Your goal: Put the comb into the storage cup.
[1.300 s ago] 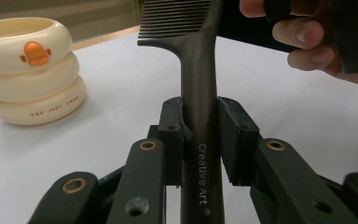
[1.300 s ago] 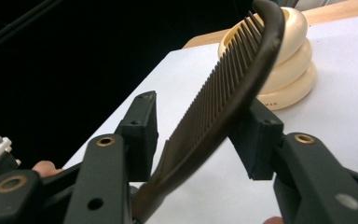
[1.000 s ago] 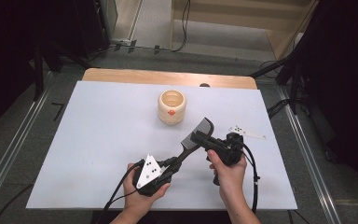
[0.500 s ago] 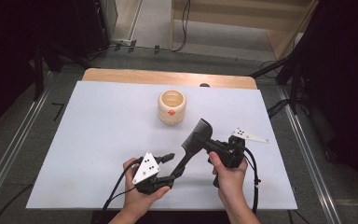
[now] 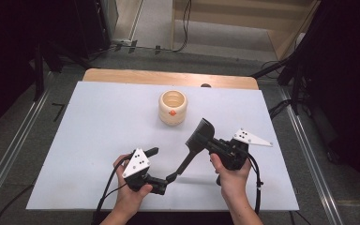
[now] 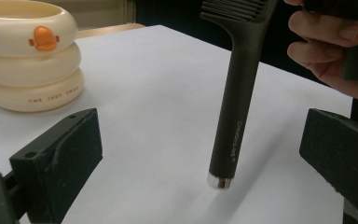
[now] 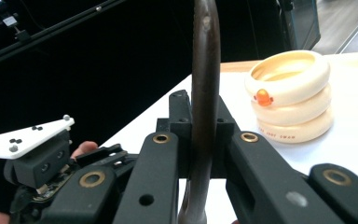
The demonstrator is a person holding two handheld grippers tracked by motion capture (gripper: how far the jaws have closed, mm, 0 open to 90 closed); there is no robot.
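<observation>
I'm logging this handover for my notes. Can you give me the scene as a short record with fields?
held thing: dark hair brush, handle slanting down toward the table
right gripper: fingers shut on the brush near its head
left gripper: fingers have just been opening, wide apart, the handle end between them untouched
other thing: cream ringed cup with an orange duck mark, upright, behind the brush
surface: white table top

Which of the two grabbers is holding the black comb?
The right gripper: its jaws pinch the comb near the head. The left gripper has just been opening, its jaws spread apart around the handle's end.
</observation>
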